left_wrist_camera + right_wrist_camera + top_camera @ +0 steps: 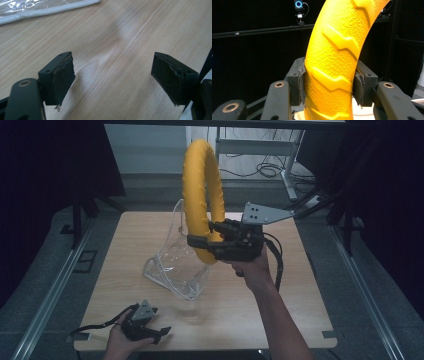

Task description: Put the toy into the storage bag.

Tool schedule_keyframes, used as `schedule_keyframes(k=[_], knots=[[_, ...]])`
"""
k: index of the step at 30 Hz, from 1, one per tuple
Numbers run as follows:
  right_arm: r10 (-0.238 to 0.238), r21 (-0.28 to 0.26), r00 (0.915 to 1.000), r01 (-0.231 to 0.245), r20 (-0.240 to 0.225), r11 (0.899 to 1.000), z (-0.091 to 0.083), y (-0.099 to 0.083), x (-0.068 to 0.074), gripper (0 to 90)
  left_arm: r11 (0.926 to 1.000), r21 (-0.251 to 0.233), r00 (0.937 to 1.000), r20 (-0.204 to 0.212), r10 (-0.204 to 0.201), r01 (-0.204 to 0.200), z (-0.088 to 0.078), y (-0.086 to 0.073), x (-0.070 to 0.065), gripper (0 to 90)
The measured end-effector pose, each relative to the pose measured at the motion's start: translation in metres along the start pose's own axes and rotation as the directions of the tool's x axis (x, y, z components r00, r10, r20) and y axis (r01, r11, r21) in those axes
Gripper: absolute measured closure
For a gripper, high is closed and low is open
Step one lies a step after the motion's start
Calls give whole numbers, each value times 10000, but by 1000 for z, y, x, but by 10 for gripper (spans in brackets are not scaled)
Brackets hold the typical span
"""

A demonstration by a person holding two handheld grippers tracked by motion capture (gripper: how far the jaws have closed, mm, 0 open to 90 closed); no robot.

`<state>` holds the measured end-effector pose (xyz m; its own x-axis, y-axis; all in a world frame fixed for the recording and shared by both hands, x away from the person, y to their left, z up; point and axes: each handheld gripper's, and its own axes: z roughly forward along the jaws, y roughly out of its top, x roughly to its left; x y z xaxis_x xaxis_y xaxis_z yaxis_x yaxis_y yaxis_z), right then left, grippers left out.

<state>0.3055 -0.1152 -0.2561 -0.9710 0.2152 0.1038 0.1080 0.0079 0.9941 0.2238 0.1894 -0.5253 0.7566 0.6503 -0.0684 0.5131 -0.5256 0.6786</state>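
Wooden table [280, 315] is the largest thing I see, pale under a dark room. Above it my right gripper [202, 240] holds the yellow ring [200, 195] upright, its jaws pinching the lower rim. A clear plastic bag [175, 265] lies just beneath. My left gripper [160, 332] rests at the near edge, jaws spread around nothing.

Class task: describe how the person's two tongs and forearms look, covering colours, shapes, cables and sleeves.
Both tongs, left and right, are black, with a grey three-cornered plate bearing small holes on top. Each has two blocky black jaws with worn, frayed dark pads and brass-coloured rivets at the joints. A black cable trails from each. The forearms are bare, no sleeves.
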Motion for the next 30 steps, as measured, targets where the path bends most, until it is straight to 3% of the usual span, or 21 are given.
schedule_keyframes(k=[16, 30], knots=[[100, 48, 9976, -97, -680, 9999, 29, -5, 4, 513, 10000, 32, 10000, -53, 84, -84, -1, 0, 0, 186], [356, 82, 9944, -350, -996, 9994, 47, -12, 2, 512, 10000, 6, 10000, -47, 13, -13, -1, -1, -1, 186]])
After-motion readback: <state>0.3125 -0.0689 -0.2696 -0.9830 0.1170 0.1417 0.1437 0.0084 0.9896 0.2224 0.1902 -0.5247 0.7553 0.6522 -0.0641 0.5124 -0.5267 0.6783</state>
